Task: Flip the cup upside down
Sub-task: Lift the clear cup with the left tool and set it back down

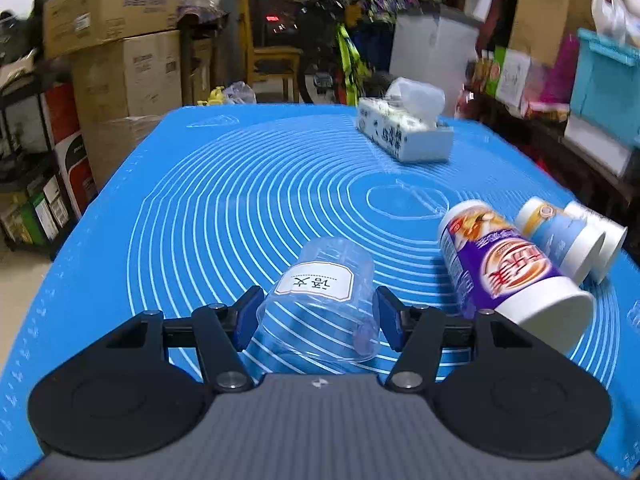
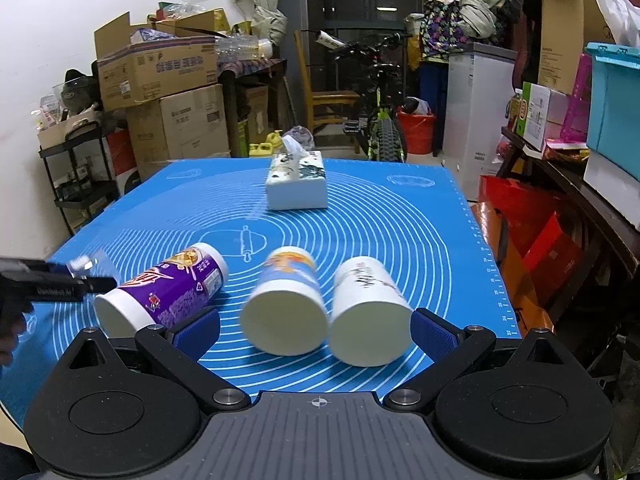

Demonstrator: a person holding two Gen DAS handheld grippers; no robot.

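Left wrist view: the left gripper is clamped on the clear plastic cup, tilted with its labelled side up and held above the blue worktop. The thin wall could buckle or slip between the pads during the turn. The purple paper cup lies just to the right, so a wide swing might knock it.

Right wrist view: the right gripper has its fingers wide apart, holding nothing, near two lying paper cups; drifting forward would roll them.
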